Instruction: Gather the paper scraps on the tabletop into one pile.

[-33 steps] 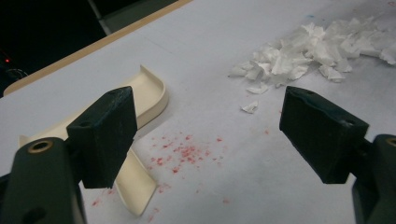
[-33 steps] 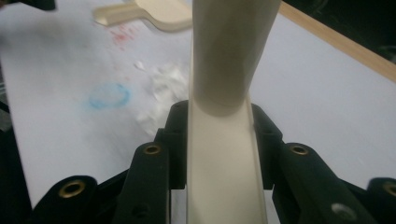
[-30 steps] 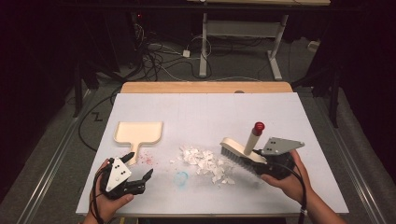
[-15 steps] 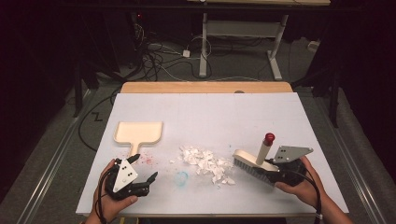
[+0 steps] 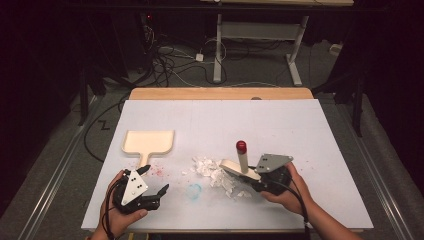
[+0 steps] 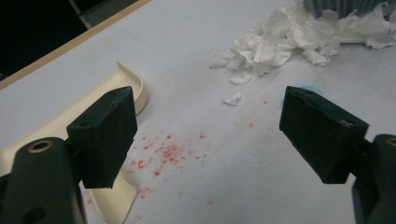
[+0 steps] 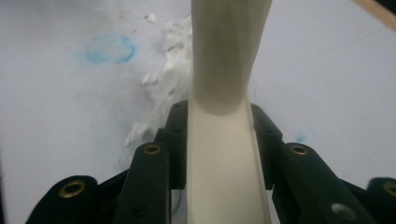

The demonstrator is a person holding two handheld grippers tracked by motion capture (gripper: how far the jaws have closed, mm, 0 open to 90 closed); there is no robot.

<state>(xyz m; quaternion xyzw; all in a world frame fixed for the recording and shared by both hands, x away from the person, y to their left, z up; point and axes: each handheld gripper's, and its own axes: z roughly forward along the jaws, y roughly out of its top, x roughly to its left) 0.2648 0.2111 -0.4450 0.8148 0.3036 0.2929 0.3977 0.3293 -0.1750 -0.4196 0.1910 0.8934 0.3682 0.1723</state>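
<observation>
A cream hand brush [image 5: 239, 167] with a red-tipped handle rests on a heap of white paper scraps [image 5: 214, 172] at the table's middle front. My right gripper [image 5: 260, 181] is shut on the brush [image 7: 223, 140], whose cream body runs up between the jaws. A cream dustpan [image 5: 148, 142] lies flat to the left, its handle toward me. Low at the front left, my left gripper [image 5: 156, 182] stands open over the board. Between its fingers [image 6: 105, 135] I see red specks, the dustpan's edge [image 6: 130, 86] and scraps [image 6: 275, 44].
A white board [image 5: 300, 130] covers the wooden table. A blue ring mark [image 5: 194, 190] sits between the grippers, red specks [image 5: 159, 171] by the dustpan handle. Cables and a desk frame stand on the dark floor beyond.
My right gripper drew back to the right with the brush, then swept left into the scrap heap. The left gripper stayed put.
</observation>
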